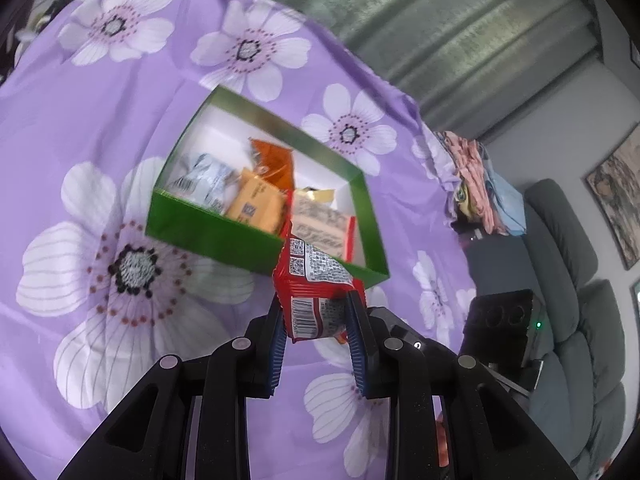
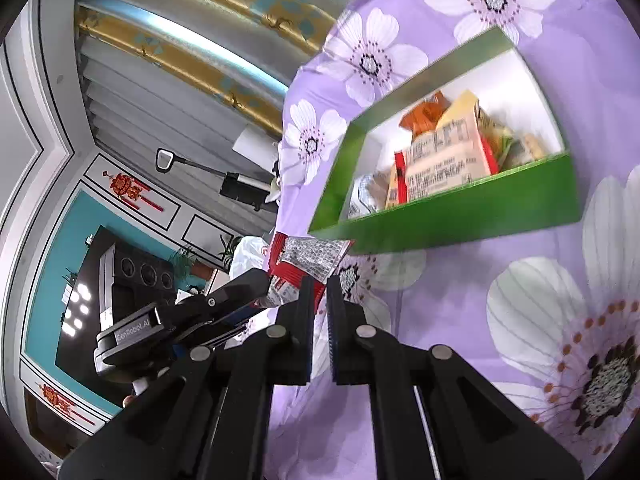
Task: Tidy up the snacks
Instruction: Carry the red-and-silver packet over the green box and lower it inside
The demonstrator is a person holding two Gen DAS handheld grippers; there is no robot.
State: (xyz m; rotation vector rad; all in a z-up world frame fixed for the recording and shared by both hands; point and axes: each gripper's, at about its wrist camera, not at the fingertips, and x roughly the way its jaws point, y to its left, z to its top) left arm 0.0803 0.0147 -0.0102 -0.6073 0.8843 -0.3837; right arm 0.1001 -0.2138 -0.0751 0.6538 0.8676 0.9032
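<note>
The green box (image 1: 216,232) sits open on the table's purple flowered cloth (image 1: 80,120), and everything here is placed from it. Inside, at its left end, lies a silver packet (image 1: 204,180); beside that an orange packet (image 1: 256,204), with a darker orange one (image 1: 276,160) behind it, and towards the right end a pale printed packet (image 1: 320,224) leaning up. Just in front of the box's near right corner, the left gripper (image 1: 316,312) has its jaws clamped on a red snack packet (image 1: 316,276), whose top edge overlaps the box wall. The right gripper (image 2: 320,292) hovers in front of the box (image 2: 460,216) with its jaws nearly closed, apparently holding nothing, though the view there is blurred.
</note>
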